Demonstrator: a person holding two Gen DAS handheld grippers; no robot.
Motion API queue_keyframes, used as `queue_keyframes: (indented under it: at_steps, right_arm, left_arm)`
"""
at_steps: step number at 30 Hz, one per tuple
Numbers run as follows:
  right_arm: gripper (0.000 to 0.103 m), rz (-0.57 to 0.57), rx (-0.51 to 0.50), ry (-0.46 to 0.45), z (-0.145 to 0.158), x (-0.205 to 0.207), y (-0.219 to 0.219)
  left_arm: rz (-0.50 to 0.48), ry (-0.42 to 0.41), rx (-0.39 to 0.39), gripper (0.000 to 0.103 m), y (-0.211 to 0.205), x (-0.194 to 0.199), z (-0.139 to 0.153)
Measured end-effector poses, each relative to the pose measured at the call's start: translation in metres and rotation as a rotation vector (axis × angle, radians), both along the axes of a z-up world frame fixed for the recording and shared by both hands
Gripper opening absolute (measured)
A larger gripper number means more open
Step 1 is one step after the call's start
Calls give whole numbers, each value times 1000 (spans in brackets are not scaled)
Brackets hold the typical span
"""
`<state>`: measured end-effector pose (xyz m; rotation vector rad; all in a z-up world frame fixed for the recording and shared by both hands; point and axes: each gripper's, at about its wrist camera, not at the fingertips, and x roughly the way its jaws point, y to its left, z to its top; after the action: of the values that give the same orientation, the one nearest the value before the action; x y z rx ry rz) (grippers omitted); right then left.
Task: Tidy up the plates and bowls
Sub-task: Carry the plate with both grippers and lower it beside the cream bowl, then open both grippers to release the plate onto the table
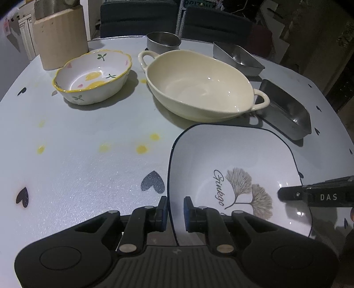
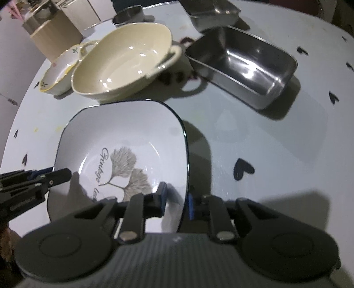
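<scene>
A square white plate with a dark rim and a ginkgo print (image 1: 234,168) (image 2: 124,141) is held between both grippers above the table. My left gripper (image 1: 176,212) is shut on the plate's left rim, one finger each side of the edge. My right gripper (image 2: 176,199) is shut on the plate's right rim; it also shows in the left wrist view (image 1: 287,195). My left gripper shows in the right wrist view (image 2: 64,175). Beyond the plate sit a cream oval two-handled dish (image 1: 199,84) (image 2: 124,62) and a floral bowl with a yellow rim (image 1: 93,77) (image 2: 59,71).
Two rectangular steel trays (image 1: 285,108) (image 2: 243,64) (image 1: 239,58) (image 2: 212,13) lie at the right and far right. A round steel bowl (image 1: 163,41) (image 2: 128,15) stands at the back. A wooden block (image 1: 60,35) stands at the back left. The tablecloth (image 1: 77,166) has heart prints.
</scene>
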<state>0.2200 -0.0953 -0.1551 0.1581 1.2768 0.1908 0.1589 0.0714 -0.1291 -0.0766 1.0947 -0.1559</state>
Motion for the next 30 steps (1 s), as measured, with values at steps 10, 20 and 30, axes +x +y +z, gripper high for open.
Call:
queue_keyframes:
  at_steps: [10,20,30]
  right_arm:
    - [24,12,-10,-15,-1,2,1]
    - [24,18,-13,-28,-1,1,2]
    - [25,1,1,-32,-1,0,0]
  left_arm:
    - [-3,5,5,15,-1,0,1]
    - [-8,5,11,14,-1,0,0]
    - [0,27,-11,16,2,1,-2]
